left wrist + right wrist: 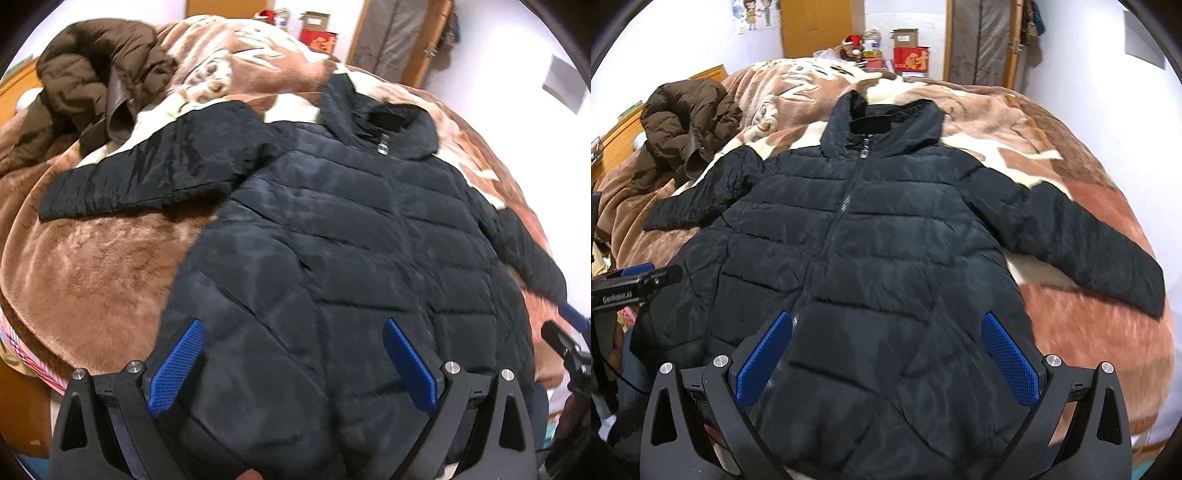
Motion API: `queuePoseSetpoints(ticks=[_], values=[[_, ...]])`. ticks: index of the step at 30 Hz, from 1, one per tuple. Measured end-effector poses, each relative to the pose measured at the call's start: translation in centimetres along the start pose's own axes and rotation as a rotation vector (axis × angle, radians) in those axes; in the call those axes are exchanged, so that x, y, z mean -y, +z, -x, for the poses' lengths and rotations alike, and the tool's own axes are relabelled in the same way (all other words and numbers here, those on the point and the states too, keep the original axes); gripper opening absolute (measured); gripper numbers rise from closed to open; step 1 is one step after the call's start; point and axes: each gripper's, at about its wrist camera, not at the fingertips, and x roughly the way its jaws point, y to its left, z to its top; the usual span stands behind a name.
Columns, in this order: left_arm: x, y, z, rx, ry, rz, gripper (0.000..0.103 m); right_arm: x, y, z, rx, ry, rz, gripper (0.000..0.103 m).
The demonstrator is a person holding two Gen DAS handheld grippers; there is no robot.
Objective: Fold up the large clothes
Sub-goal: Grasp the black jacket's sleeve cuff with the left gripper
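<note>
Both views are evenly lit by soft indoor light, and no single source can be made out. The white walls are blown out to near pure white at the right edge. Dull sheen patches are seen across the black puffer jacket (871,236), while its collar is lost in darkness. Strong fisheye bending is present, the bed (1089,332) being bulged into a dome and the corners cut off by black vignette. Motion blur is noticed in the left wrist view, especially toward its upper and right edges; the right wrist view is rendered sharper.
</note>
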Motion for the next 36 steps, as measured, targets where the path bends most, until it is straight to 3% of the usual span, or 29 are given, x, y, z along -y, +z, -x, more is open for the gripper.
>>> queuePoseSetpoints(ticks=[7,12,21,29,34,35,36], values=[[-6.2,3.8,-2.8,0.044,0.088,0.105,0.099,-1.7,3.3,-4.2,-0.01,0.018,0.056,0.102],[-12.3,6.3,-5.0,0.059,0.22,0.205,0.096,-2.7,5.5,-7.7,-0.053,0.014,0.073,0.095],[-22.8,8.8,-9.1,0.041,0.252,0.427,0.096,-3.7,8.5,-13.2,-0.107,0.038,0.1,0.095],[-27.9,9.4,-12.9,0.036,0.268,0.551,0.096,-3.8,9.1,-16.3,-0.157,0.053,0.094,0.095],[-28.1,10.1,-13.9,0.067,0.293,0.538,0.096,-3.1,8.4,-16.7,-0.182,0.05,0.078,0.095],[-28.0,10.3,-14.1,0.065,0.3,0.531,0.091,-3.1,8.4,-16.6,-0.183,0.045,0.08,0.095],[-27.8,10.6,-14.1,0.066,0.298,0.519,0.078,-3.0,8.3,-16.5,-0.185,0.038,0.082,0.095]])
